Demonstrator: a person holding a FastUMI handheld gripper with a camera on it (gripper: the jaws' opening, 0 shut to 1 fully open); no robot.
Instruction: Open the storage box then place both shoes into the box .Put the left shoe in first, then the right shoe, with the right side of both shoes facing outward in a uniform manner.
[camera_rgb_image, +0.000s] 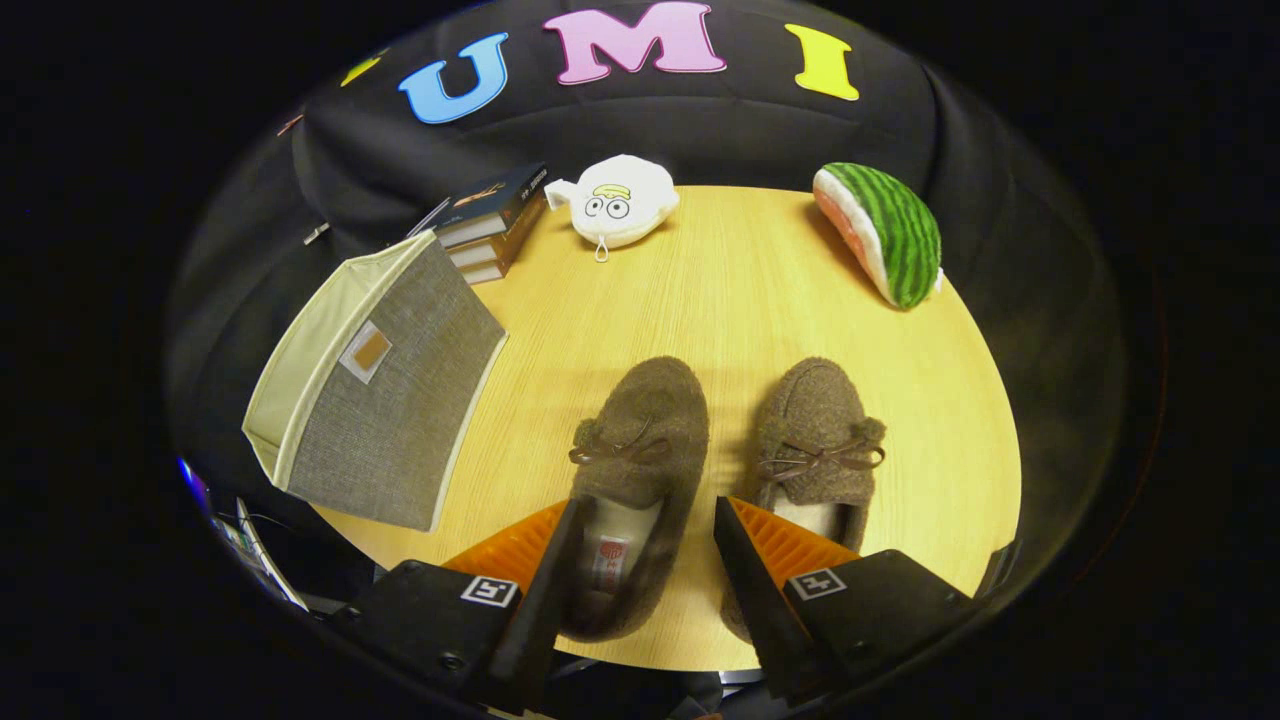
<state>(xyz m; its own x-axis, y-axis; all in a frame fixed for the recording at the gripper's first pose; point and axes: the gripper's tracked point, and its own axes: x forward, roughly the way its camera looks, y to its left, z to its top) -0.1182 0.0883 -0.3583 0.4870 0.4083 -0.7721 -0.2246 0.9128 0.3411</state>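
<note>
Two brown fuzzy slippers with bows lie side by side on the round wooden table (740, 290), toes pointing away. The left shoe (640, 440) has its heel end between my fingers. The right shoe (822, 432) lies just beyond the right finger. My gripper (646, 515) is open, hovering over the left shoe's opening without pressing on it. The grey fabric storage box (385, 390) with cream trim sits at the table's left edge, its flat grey face with a small tan label toward me.
A stack of books (492, 222) lies behind the box. A white plush toy (615, 200) sits at the table's far side, and a watermelon-slice plush (885, 232) at the far right. Bare wood lies between the shoes and the toys.
</note>
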